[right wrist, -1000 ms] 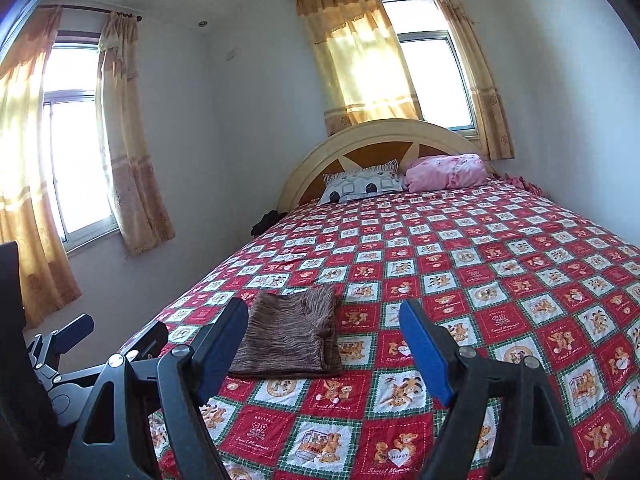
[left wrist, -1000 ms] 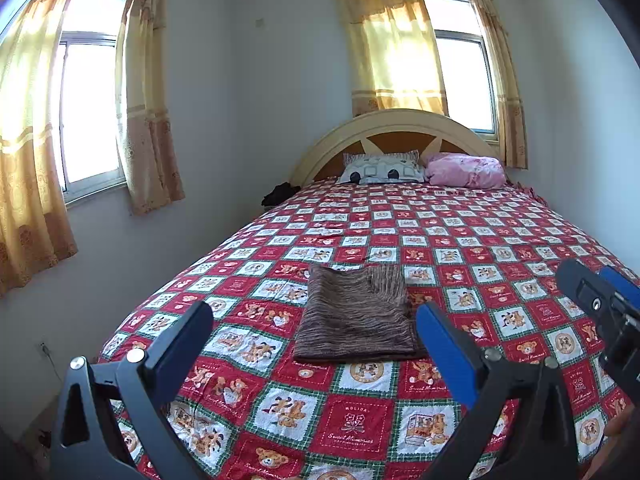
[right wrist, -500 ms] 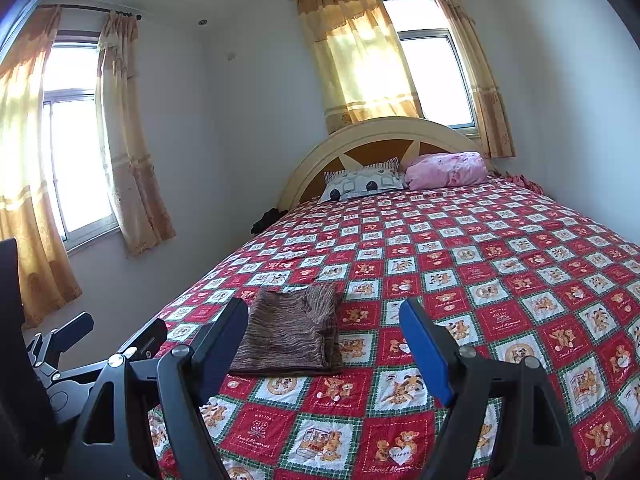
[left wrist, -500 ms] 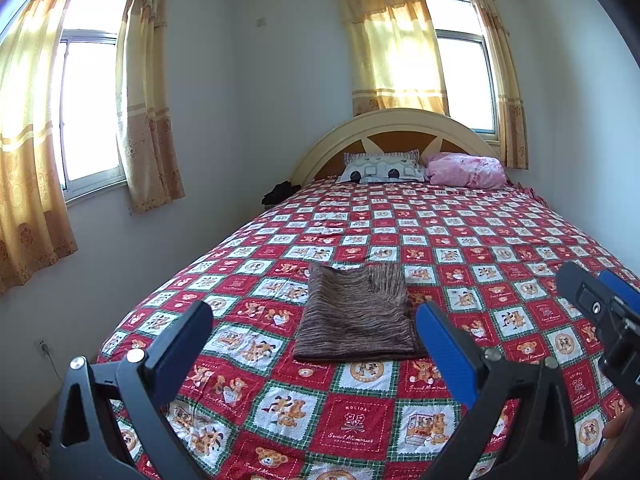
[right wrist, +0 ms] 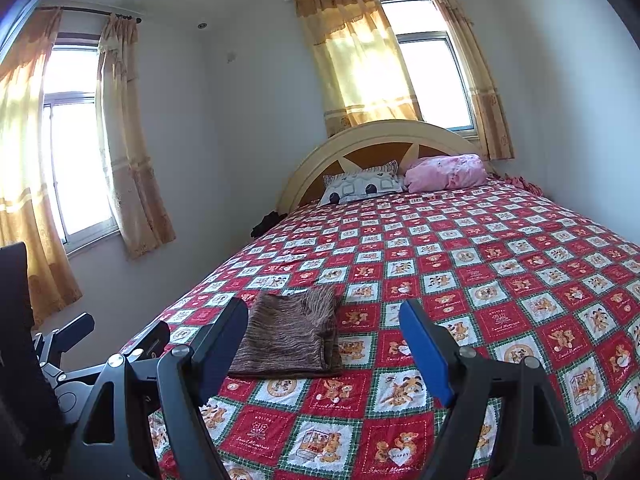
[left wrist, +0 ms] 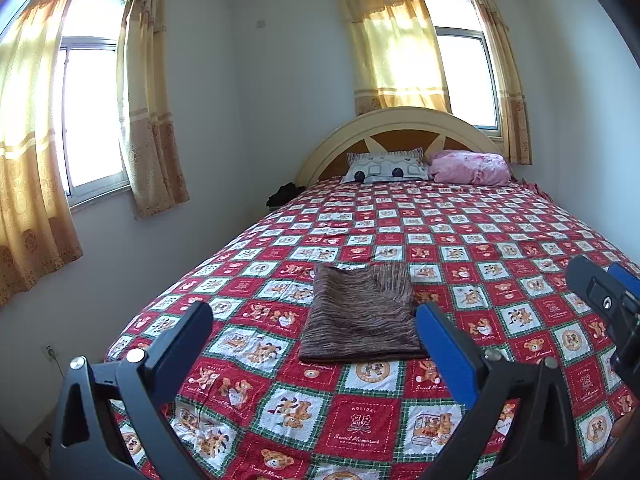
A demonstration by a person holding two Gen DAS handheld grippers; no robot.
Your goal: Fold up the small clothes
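Observation:
A brown striped knit garment [left wrist: 360, 314] lies folded into a flat rectangle on the red patchwork bedspread [left wrist: 500, 240], near the foot of the bed. It also shows in the right wrist view [right wrist: 290, 334]. My left gripper [left wrist: 316, 344] is open and empty, held above the bed's near edge, just short of the garment. My right gripper [right wrist: 324, 344] is open and empty, to the right of the garment. The right gripper shows at the right edge of the left wrist view [left wrist: 608, 304], and the left gripper shows at the left of the right wrist view [right wrist: 120, 344].
Two pillows, a white patterned one [left wrist: 384, 166] and a pink one [left wrist: 468, 166], lie by the curved headboard [left wrist: 400, 120]. A dark object [left wrist: 284, 194] sits beside the bed's far left corner. Curtained windows [left wrist: 92, 108] line the left and back walls.

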